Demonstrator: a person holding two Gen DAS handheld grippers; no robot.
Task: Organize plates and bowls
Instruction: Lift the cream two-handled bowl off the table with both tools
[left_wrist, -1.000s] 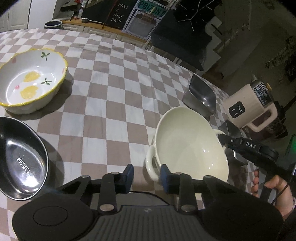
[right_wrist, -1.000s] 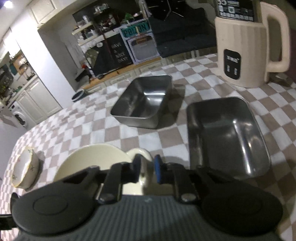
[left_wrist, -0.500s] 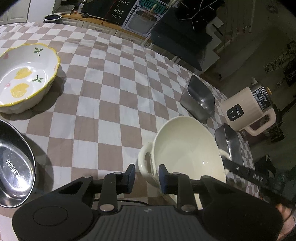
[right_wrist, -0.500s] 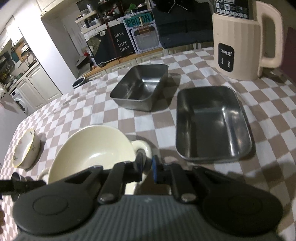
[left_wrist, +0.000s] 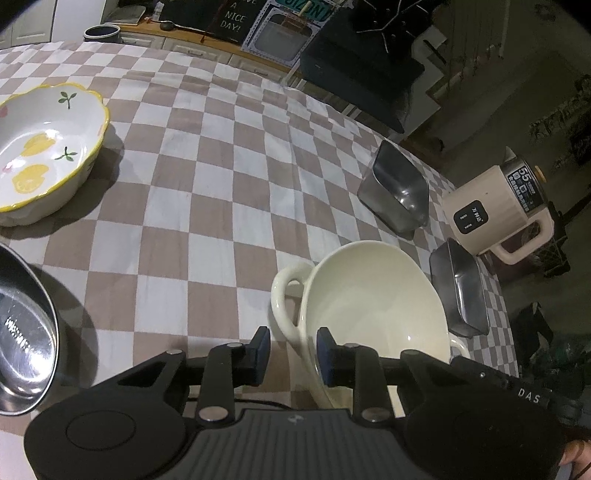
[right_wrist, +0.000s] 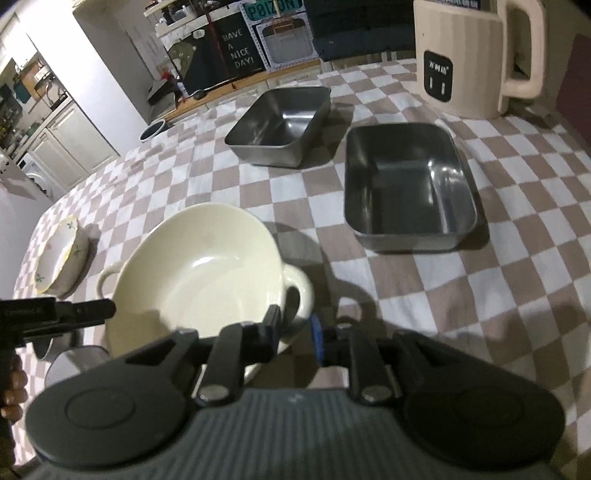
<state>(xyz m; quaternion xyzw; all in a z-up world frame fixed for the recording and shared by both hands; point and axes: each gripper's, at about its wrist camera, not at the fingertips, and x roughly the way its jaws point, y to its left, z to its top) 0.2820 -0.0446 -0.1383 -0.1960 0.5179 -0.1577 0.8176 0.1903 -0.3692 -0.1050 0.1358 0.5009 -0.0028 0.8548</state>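
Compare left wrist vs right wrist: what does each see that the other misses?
Left wrist only: the round steel bowl at the left edge and the inside of the lemon-pattern bowl.

Right wrist only: both steel trays seen from above, the far tray and the near tray, both empty, plus the white cabinets behind.

Both: the cream two-handled bowl, the beige kettle, the checkered cloth. The left gripper straddles one bowl handle. The right gripper sits at the other handle, jaws opening.
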